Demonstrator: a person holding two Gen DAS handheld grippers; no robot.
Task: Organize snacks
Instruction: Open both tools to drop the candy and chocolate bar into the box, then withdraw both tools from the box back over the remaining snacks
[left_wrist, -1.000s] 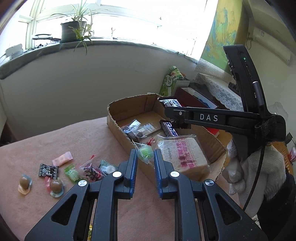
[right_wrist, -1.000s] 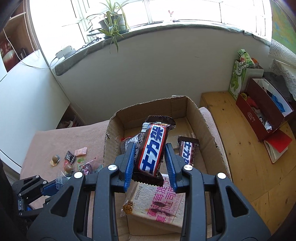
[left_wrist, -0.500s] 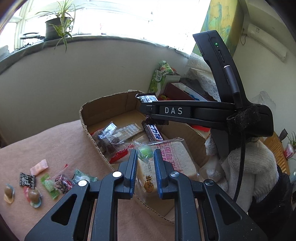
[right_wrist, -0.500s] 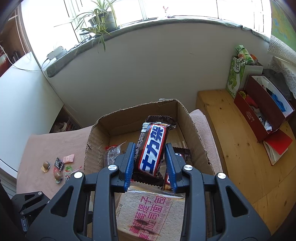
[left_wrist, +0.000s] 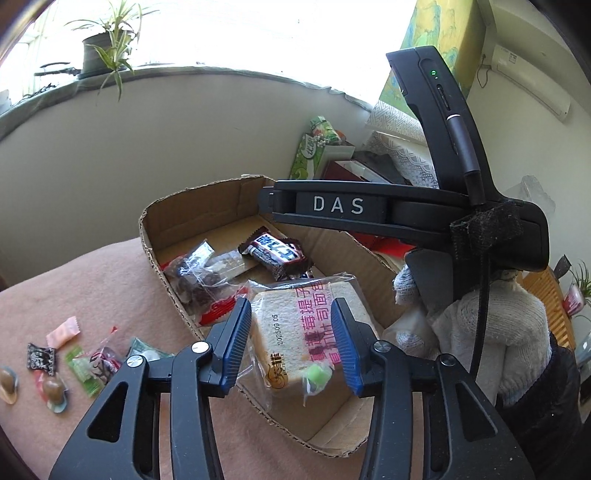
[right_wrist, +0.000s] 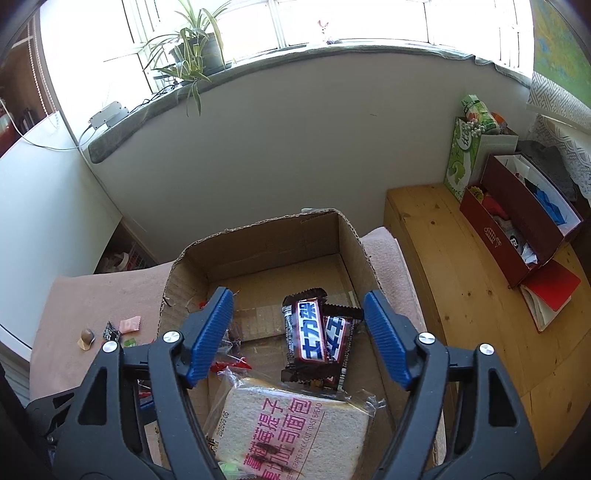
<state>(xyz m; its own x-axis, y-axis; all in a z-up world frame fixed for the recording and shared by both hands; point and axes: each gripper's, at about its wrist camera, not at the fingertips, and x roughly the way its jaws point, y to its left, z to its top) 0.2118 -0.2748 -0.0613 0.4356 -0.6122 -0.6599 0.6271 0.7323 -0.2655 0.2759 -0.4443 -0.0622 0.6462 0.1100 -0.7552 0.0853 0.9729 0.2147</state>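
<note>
A cardboard box (left_wrist: 173, 218) (right_wrist: 258, 240) stands on a pink cloth. Inside lie a wrapped toast loaf (left_wrist: 295, 332) (right_wrist: 291, 435), two chocolate bars (left_wrist: 275, 251) (right_wrist: 310, 332), and a clear bag of dark snacks (left_wrist: 195, 277). A small green candy (left_wrist: 316, 374) lies on the loaf. My left gripper (left_wrist: 291, 343) is open and empty above the loaf and candy. My right gripper (right_wrist: 299, 332) is open and empty above the bars; its body (left_wrist: 343, 205) shows over the box in the left wrist view.
Several small candies (left_wrist: 55, 362) (right_wrist: 110, 330) lie loose on the pink cloth (left_wrist: 74, 288) left of the box. A wooden bench (right_wrist: 461, 288) with a red box (right_wrist: 517, 214) stands to the right. A wall and windowsill lie behind.
My right gripper opened and the chocolate bar dropped into the box onto the other bar. My left gripper opened and the green candy fell onto the toast loaf.
</note>
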